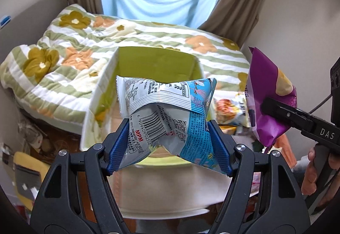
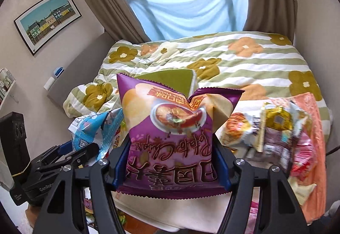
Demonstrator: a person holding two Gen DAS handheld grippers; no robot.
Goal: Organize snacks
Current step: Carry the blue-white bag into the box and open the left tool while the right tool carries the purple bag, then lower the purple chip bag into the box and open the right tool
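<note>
My left gripper (image 1: 169,142) is shut on a blue-and-white snack packet (image 1: 170,110), held above the open mouth of a storage box with a green lining (image 1: 157,61). The packet also shows in the right wrist view (image 2: 93,129), at the left. My right gripper (image 2: 170,161) is shut on a purple potato-chip bag (image 2: 170,140), held to the right of the box; the bag also shows in the left wrist view (image 1: 267,93). The green box (image 2: 170,81) peeks out behind the purple bag.
A bed with a striped floral quilt (image 2: 244,59) lies behind the box. A heap of other snack packets (image 2: 272,134) sits on an orange cloth (image 2: 312,149) to the right. Clutter lies on the floor at the left (image 1: 27,180).
</note>
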